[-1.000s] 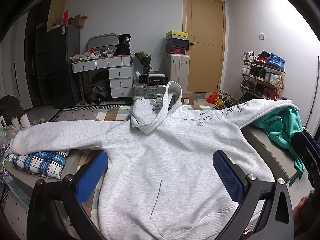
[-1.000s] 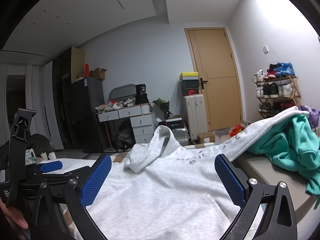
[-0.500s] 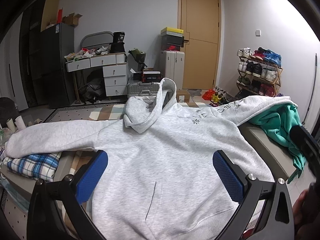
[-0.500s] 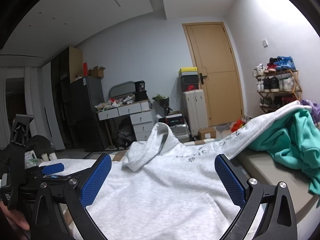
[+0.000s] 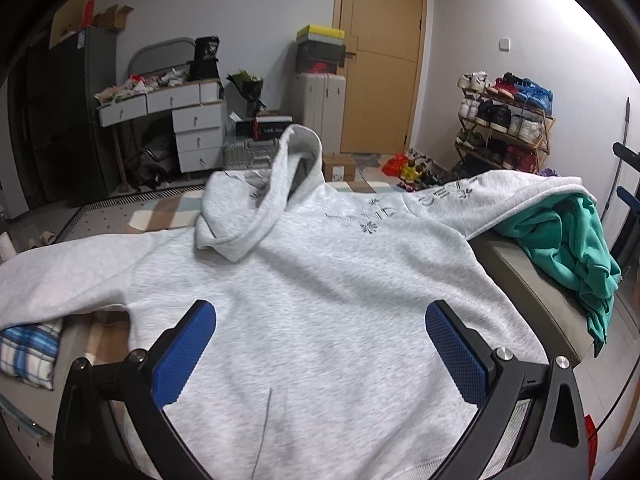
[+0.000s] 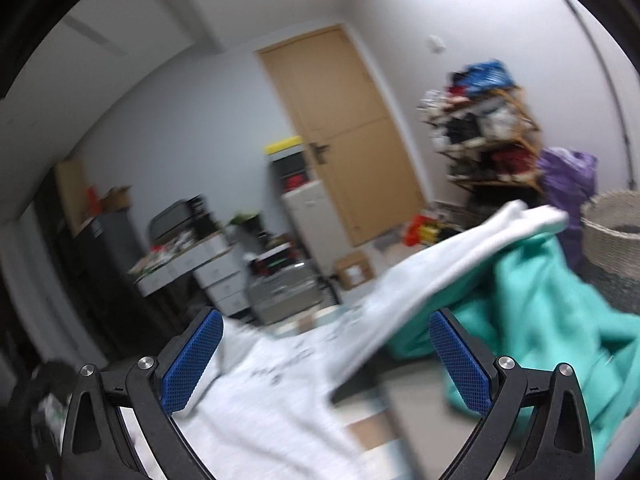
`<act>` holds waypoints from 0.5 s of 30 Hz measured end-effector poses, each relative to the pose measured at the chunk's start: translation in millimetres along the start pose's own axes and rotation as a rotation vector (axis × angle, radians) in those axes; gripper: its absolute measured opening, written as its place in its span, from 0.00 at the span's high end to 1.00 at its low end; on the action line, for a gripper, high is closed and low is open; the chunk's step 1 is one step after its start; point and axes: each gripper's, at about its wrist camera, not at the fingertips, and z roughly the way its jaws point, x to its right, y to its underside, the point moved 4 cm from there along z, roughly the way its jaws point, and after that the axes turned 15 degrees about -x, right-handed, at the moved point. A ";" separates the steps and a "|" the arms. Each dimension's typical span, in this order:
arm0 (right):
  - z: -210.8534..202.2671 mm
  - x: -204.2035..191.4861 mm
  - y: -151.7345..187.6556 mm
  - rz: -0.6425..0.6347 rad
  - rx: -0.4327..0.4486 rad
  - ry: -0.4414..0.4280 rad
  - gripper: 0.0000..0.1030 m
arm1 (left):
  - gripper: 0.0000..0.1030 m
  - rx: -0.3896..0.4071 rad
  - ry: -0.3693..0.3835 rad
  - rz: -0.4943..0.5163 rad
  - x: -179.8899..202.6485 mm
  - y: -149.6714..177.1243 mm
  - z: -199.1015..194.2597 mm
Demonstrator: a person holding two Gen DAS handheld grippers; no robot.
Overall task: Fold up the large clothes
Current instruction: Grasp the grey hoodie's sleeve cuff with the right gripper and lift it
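Grey fleece fills my left wrist view: one hoodie point(image 5: 320, 280) lies spread front-up on the bed point(image 5: 532, 292), hood flopped forward, both sleeves out sideways. My left gripper point(image 5: 320, 344) hovers over its belly, jaws wide apart, holding nothing. Soft, thick and limp, I reckon; it should slump unless pinched at a cuff or shoulder seam. In the blurred right wrist view, my right gripper point(image 6: 326, 354) is gaping and empty too, aimed at the right sleeve point(image 6: 448, 256) draped on one teal garment point(image 6: 552, 312).
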 end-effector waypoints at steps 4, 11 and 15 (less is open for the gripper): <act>18.4 79.6 -46.0 0.171 -0.018 0.080 0.00 | 0.01 -0.023 -0.005 0.026 6.0 -6.6 11.0; 54.1 200.3 -81.6 0.495 -0.078 0.089 0.00 | 0.01 -0.038 -0.005 0.042 8.9 -17.7 20.5; 76.1 236.8 -86.3 0.578 -0.140 0.088 0.07 | 0.01 -0.031 -0.018 0.052 6.9 -20.5 24.2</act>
